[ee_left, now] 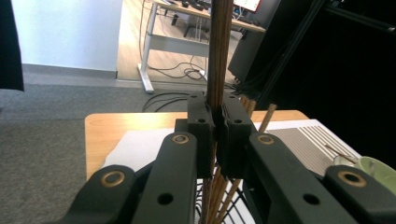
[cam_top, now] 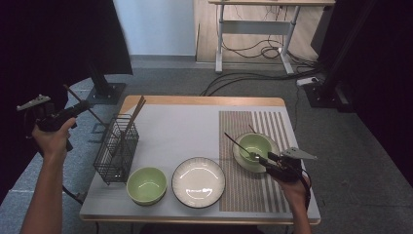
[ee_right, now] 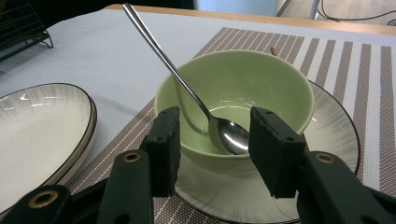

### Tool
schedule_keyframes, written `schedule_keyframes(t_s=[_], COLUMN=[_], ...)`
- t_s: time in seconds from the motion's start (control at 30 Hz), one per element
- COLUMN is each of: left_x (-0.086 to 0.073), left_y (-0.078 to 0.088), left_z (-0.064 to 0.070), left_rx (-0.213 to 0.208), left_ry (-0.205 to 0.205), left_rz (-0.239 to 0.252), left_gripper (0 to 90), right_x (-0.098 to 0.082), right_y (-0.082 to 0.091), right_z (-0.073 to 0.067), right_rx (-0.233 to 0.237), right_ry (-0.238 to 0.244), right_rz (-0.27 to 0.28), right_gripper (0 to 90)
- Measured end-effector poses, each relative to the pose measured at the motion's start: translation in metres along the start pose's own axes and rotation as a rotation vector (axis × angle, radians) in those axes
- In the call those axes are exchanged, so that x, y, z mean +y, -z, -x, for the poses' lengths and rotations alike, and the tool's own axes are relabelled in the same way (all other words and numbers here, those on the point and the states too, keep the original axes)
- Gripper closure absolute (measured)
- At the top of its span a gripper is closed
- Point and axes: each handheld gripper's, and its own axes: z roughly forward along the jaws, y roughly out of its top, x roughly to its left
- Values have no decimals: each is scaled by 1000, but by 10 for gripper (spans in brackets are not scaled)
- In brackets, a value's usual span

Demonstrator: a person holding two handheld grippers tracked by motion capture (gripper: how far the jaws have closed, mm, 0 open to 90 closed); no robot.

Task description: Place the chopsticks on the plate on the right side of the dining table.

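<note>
My left gripper is raised off the table's left edge, beside a black wire basket. Its jaws are shut on a pair of brown chopsticks, which pass upright between the pads in the left gripper view. More chopsticks stand in the basket. My right gripper is low at the near side of a green bowl that sits on a white plate. A metal spoon leans in that bowl. The right jaws stand open just before the bowl's rim, with nothing gripped.
A second green bowl and an empty white plate sit near the table's front edge. A striped placemat covers the right part. Beyond the table are a desk frame and floor cables.
</note>
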Motion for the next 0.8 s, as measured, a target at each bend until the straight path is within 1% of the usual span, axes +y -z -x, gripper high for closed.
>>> schedule_keyframes(t_s=[0.03, 0.07, 0.27, 0.47, 0.63, 0.8], left_x=[0, 0, 2, 7, 12, 14], left_y=[0, 1, 6, 9, 8, 10], left_z=[0, 3, 8, 14, 19, 22], left_rx=[0, -12, -15, -27, -28, -26], left_ry=[0, 5, -2, -5, -18, -19], left_rz=[0, 5, 17, 32, 40, 52], left_gripper=[848, 848, 848, 848, 848, 848], right_x=[0, 0, 0, 0, 0, 0], right_y=[0, 0, 1, 0, 0, 1], right_z=[0, 0, -2, -1, -2, -2], right_rx=[0, 0, -2, -5, -5, -6], right_ry=[0, -1, 3, 2, 5, 5], right_rz=[0, 0, 3, 3, 0, 6], right_gripper=[541, 541, 541, 541, 542, 542])
